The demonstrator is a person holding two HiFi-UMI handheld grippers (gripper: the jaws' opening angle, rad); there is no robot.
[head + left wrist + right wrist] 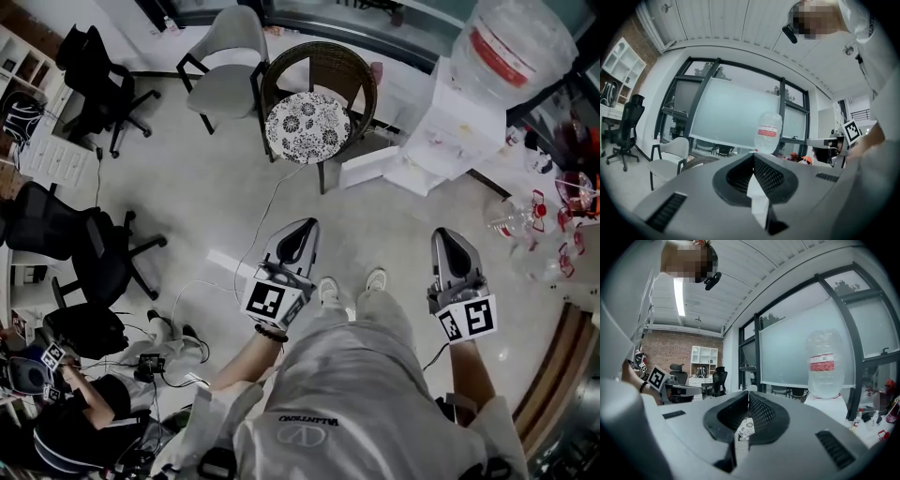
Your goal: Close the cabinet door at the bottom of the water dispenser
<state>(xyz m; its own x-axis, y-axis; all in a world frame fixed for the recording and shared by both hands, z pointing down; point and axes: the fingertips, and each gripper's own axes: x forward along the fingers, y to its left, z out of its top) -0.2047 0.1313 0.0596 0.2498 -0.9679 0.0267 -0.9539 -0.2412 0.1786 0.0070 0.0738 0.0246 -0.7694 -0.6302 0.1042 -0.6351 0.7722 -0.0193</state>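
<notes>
Ahead of you and to your right stands the water dispenser [439, 127], white, with its big clear water bottle [514, 45] upside down on top. The bottle has a red label, and how much it holds can't be read from here. At the foot of the dispenser the cabinet door [373, 167] juts out as a white panel toward the wicker chair [317, 84] with its patterned cushion [308, 127], so it's open. What's inside the cabinet doesn't show.

Your left gripper [302, 225] points level out over the floor [187, 206], jaws pressed together, nothing between them. In the left gripper view the bottle [767, 132] sits just above those closed tips [753, 157].

Your right gripper [448, 236] is the same: jaws together, empty. Its own view [748, 393] shows the cushion through the gap below the jaws and the bottle [825, 364] off to the right.

Both grippers are well apart from the door and touch nothing.
</notes>
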